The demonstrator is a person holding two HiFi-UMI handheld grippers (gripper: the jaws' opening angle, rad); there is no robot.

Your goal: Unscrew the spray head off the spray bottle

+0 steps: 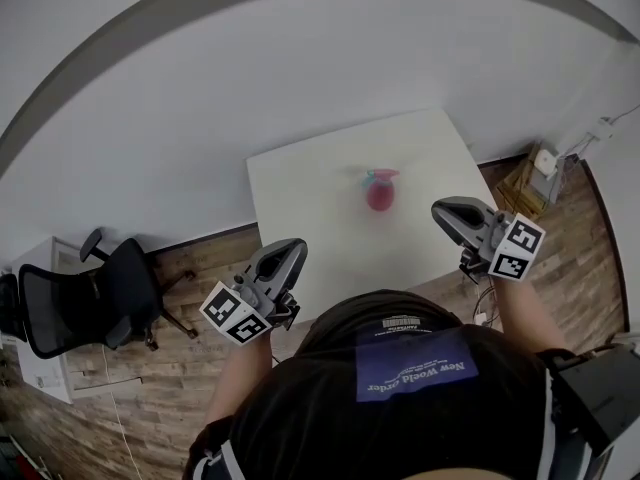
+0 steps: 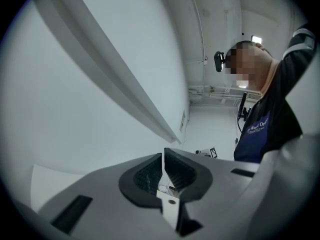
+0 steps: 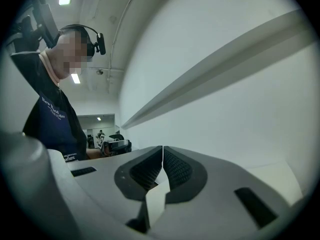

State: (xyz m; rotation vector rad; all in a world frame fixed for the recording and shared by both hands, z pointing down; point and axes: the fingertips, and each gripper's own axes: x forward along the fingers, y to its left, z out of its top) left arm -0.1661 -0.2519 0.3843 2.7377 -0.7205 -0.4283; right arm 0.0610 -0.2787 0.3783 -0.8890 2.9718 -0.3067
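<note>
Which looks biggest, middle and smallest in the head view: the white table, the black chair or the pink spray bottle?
1. white table: biggest by far.
2. black chair: middle; it stands lower, on the floor, so it may look a bit small.
3. pink spray bottle: smallest, and blurry.

A pink spray bottle (image 1: 381,192) sits on the white table (image 1: 300,208).

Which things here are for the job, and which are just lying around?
For the job:
- pink spray bottle, standing on the white table
- left claw, shut and empty
- right claw, shut and empty

Just lying about:
- black office chair on the wooden floor
- brown clutter by the wall, too small to name
</note>
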